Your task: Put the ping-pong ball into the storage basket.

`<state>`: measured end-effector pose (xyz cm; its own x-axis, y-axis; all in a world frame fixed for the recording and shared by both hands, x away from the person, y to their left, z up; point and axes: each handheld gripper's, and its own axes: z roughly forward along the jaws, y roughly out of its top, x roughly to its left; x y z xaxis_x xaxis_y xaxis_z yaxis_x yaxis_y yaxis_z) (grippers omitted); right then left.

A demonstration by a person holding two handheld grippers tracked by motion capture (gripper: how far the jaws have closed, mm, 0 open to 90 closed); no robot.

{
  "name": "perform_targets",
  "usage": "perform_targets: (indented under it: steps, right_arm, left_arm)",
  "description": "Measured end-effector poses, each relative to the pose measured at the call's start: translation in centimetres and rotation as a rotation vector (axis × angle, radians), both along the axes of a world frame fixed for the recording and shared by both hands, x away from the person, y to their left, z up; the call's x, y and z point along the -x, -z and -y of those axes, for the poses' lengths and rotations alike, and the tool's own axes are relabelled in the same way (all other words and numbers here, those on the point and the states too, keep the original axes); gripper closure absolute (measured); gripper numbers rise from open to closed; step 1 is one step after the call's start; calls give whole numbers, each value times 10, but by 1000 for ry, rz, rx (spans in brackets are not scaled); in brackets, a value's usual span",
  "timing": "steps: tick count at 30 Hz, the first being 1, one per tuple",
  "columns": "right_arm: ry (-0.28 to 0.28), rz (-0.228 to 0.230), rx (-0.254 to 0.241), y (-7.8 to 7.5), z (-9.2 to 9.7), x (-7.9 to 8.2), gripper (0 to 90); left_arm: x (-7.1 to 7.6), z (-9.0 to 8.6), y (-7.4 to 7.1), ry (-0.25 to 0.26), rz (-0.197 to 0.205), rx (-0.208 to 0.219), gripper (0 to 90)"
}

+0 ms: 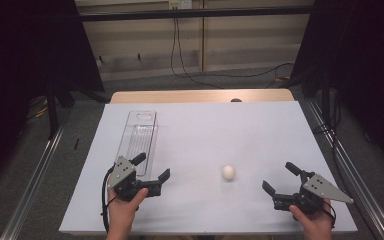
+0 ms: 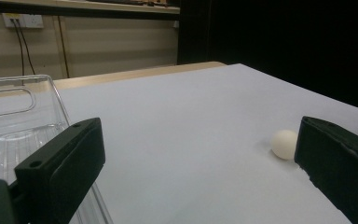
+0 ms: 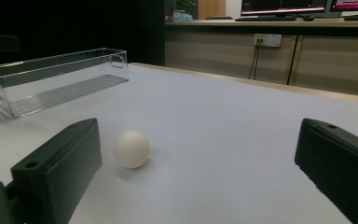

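White tabletop (image 1: 200, 135), nothing grasped yet. Egg (image 1: 228, 172) lies loose between both claws, well apart from clear bin (image 1: 139, 140). Left claw (image 1: 153, 170) and right claw (image 1: 279, 179) both spread, empty. Pickup and placement apparently remain.

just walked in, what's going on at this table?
A person holds a gripper in each hand over a white table. Both the left gripper and the right gripper are open and hold nothing. A small white ball lies loose on the table between them, nearer the right gripper. A clear plastic bin lies empty just beyond the left gripper. Nothing is grasped yet; the ball looks like the likely pick, perhaps headed for the bin.
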<state>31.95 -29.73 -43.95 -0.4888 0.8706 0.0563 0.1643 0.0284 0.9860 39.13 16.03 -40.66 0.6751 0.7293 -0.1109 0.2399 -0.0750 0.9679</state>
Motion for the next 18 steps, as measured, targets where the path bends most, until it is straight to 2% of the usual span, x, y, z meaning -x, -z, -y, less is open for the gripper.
perform_targets:
  steps: [8,11,12,13,14,18]
  right_arm:
    - [1,0,-3,0,0,0,2]
    - [1,-1,-5,0,0,0,2]
    - [1,-1,-4,0,-1,0,2]
    - [1,-1,-4,0,-1,0,2]
    - [-2,-2,-5,0,0,0,2]
    - [-2,-5,-6,0,-1,0,2]
  left_arm:
    - [-1,6,2,14,-7,-16,18]
    - [-2,9,3,18,-7,-4,18]
    - [-1,9,3,12,-10,-8,18]
    - [-2,9,3,30,-5,-26,18]
    - [-2,10,3,22,-8,-12,18]
    - [-2,12,3,28,-10,-19,18]
